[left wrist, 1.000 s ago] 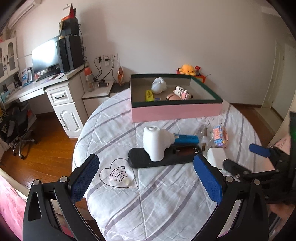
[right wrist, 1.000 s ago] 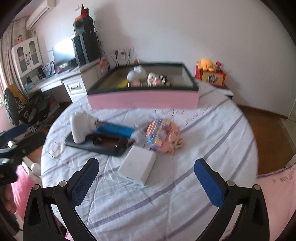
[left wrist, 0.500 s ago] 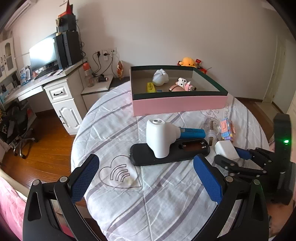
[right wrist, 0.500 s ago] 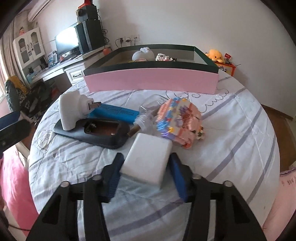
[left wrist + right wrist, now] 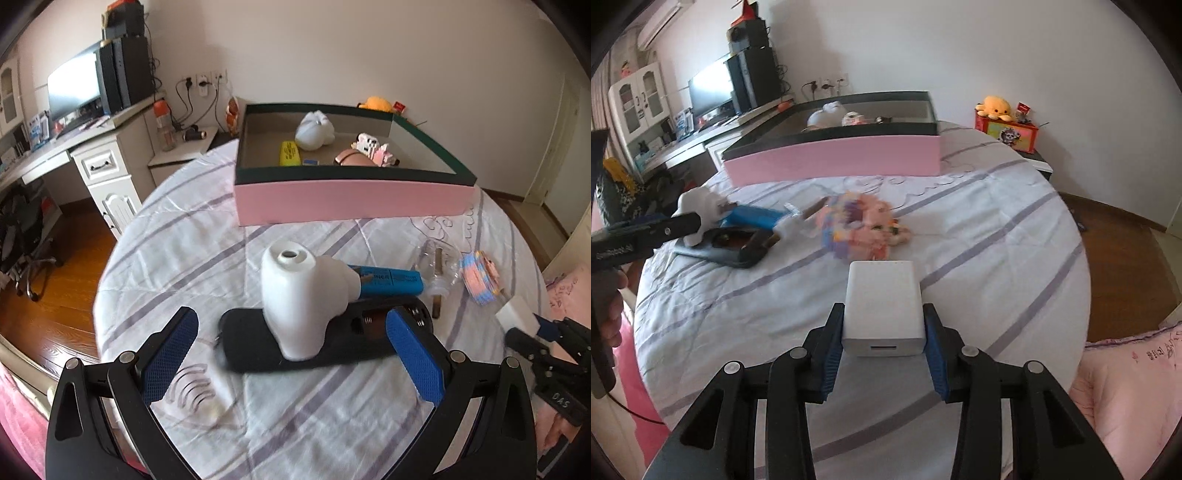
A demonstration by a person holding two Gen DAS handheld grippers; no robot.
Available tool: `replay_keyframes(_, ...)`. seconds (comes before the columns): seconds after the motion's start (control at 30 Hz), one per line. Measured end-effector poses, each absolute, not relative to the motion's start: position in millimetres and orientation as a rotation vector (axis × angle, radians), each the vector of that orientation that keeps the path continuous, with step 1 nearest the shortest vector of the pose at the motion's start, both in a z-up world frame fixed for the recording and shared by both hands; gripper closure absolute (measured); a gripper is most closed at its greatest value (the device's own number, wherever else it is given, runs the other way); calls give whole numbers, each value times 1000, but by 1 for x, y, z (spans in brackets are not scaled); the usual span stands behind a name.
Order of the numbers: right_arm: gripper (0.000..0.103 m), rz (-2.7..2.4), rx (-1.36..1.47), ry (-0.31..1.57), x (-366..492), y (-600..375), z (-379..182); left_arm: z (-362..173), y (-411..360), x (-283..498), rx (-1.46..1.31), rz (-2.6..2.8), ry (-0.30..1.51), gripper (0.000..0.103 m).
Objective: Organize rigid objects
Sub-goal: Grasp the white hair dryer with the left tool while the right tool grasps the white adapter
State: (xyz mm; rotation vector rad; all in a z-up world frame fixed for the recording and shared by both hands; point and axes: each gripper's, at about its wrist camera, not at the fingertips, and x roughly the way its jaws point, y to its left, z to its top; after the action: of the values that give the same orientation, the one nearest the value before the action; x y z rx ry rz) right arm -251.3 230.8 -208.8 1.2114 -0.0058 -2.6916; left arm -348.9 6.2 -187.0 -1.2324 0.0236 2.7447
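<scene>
Left gripper (image 5: 291, 354): jaws spread wide, holding nothing, now nearer the white dryer-shaped object (image 5: 299, 299) standing on the black tray (image 5: 255, 347).

Centre: pink box (image 5: 351, 201) at the far side of the tabletop (image 5: 979, 229), several items inside.

Right gripper (image 5: 882, 332): a second ago open above the white block (image 5: 882, 310); now clamped on both its sides, block apparently lifted off the cloth. Judgement: pick made, carry to the pink box comes next. Brick toy (image 5: 860, 229) remains on the tabletop.
</scene>
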Motion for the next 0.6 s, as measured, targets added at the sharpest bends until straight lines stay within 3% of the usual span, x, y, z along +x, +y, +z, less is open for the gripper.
replay_keyframes(0.27, 62, -2681, 1214, -52, -273, 243, -211, -201, 10, -377, -1254, 2756, 13, 1)
replay_keyframes(0.3, 62, -2678, 1213, -51, -276, 243, -211, -201, 9, -377, -1238, 2745, 5, 6)
replay_keyframes(0.4, 62, -2678, 1212, -58, -281, 244, -213, -203, 9, -379, -1231, 2714, 8, 40)
replay_keyframes(0.6, 61, -2684, 1212, -69, -287, 244, -213, -201, 8, -373, -1195, 2714, 44, 40)
